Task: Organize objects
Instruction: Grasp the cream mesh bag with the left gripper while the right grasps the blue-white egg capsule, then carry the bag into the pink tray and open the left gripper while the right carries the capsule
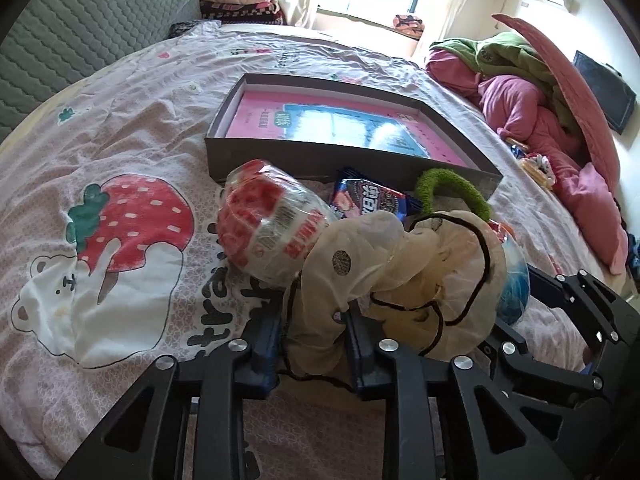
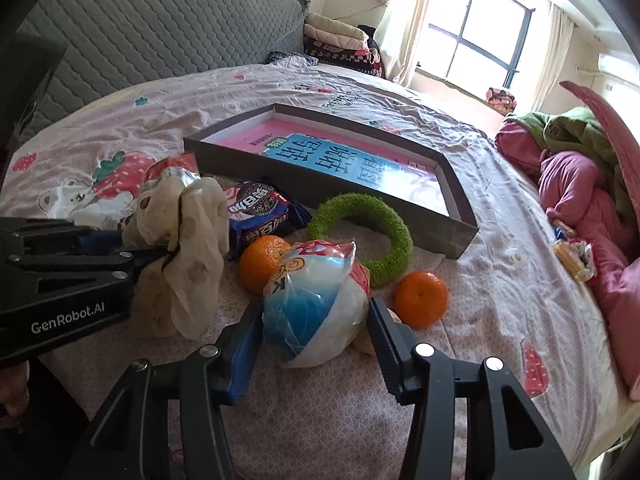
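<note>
Because everything to be sorted lies heaped on the bed (image 2: 500,248) just in front of the shallow grey box (image 2: 320,196), the coming move looks like a short carry away from the person, over the near wall of that box. The box already holds a pink and blue book (image 2: 344,164) lying flat.

Both tongs point downward and forward at the heap. The left tongs (image 1: 310,332) are pinched shut on a bunched cream scrunchie (image 1: 360,264), lifted a little clear of the bedsheet. The right tongs (image 2: 316,328) straddle a blue and white wrapped snack bag (image 2: 316,312), with the pads at or very near its sides; whether they press it yet cannot be told. The bag's long axis runs toward the box.

Around them lie a green fuzzy ring (image 2: 360,236), a cookie packet (image 2: 264,212), and a red and white wrapped snack (image 1: 264,224).

The right wrist view shows two oranges (image 2: 420,298) beside the bag and ring; the left wrist view hides them behind the scrunchie, yet shows the left grip closely.
</note>
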